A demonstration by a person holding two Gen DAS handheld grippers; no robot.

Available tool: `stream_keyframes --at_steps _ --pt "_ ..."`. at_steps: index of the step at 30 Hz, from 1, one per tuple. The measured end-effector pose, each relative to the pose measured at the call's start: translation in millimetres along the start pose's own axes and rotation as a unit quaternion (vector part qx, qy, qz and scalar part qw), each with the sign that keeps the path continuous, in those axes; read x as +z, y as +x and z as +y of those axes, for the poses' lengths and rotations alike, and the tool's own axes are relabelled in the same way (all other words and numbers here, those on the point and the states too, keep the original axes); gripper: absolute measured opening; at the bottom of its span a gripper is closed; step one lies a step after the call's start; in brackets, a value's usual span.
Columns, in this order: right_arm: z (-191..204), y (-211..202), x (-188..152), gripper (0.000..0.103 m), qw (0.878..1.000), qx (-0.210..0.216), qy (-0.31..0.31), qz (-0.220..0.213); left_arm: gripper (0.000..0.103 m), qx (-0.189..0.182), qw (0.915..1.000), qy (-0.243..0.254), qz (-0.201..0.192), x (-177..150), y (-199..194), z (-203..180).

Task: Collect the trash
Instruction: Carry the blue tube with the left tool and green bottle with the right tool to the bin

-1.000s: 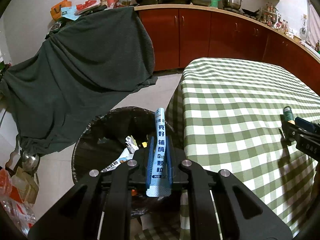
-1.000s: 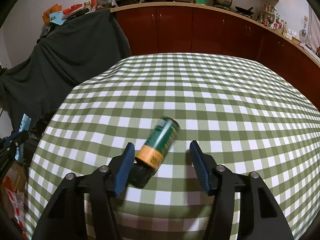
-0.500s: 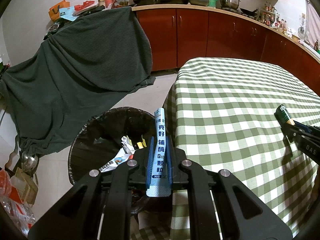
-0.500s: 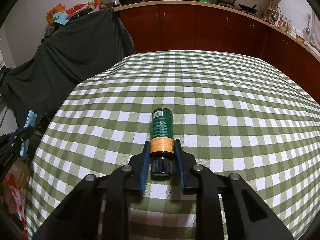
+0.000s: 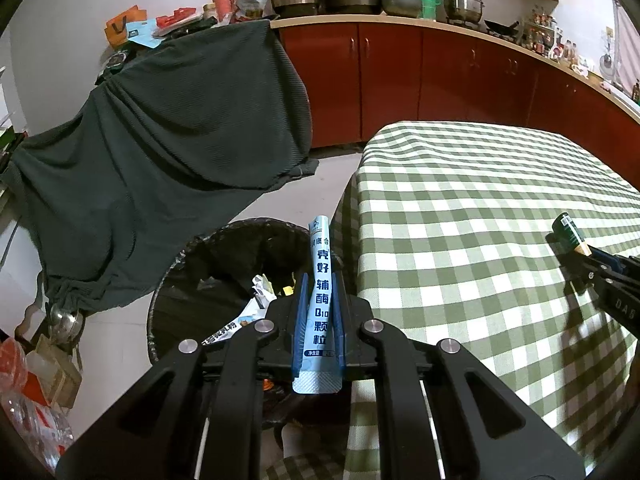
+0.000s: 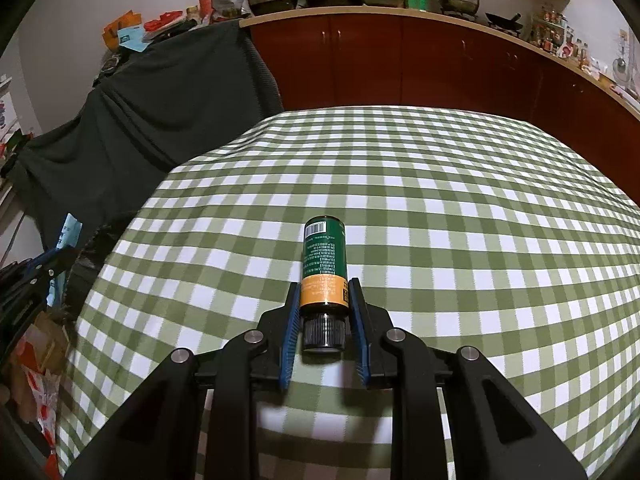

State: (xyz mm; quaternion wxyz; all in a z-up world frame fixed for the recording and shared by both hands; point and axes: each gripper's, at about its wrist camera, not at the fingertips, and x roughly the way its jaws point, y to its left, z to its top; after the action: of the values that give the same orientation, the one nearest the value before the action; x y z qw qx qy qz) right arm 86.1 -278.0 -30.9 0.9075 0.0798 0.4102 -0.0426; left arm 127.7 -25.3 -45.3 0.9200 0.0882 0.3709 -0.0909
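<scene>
My left gripper (image 5: 319, 284) is shut on a light blue sachet (image 5: 320, 280) with dark blue print and holds it over the near rim of a black-lined trash bin (image 5: 192, 280) that holds several wrappers. My right gripper (image 6: 323, 292) is shut on a green bottle (image 6: 323, 256) with an orange band and a black cap, held just above the green checked tablecloth (image 6: 440, 200). The bottle (image 5: 568, 234) and right gripper also show at the right edge of the left wrist view. The left gripper and sachet (image 6: 66, 236) show at the left edge of the right wrist view.
The bin stands on the pale floor just left of the table (image 5: 460, 220). A dark green cloth (image 5: 160, 140) drapes over furniture behind the bin. Red cabinets (image 5: 400, 80) with pots on the counter line the back wall. Bags and clutter (image 5: 32, 380) lie on the floor at the lower left.
My right gripper closed on the green bottle, which turned to point straight ahead and was lifted a little. My left gripper shifted slightly left over the bin, still holding the sachet.
</scene>
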Motion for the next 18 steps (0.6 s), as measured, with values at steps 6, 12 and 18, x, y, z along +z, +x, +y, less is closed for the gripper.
stream_keyframes --at_steps 6,12,18 --pt "18 -6 0 0.024 1.000 0.023 -0.012 -0.013 0.012 0.007 0.9998 -0.015 -0.007 -3 -10 8" --pt "50 -14 3 0.024 0.998 0.052 -0.036 -0.029 0.012 0.020 0.9991 -0.035 -0.016 -7 -22 25" --pt "90 -16 6 0.024 0.993 0.088 -0.062 -0.036 0.012 0.040 0.9977 -0.052 -0.019 -13 -29 50"
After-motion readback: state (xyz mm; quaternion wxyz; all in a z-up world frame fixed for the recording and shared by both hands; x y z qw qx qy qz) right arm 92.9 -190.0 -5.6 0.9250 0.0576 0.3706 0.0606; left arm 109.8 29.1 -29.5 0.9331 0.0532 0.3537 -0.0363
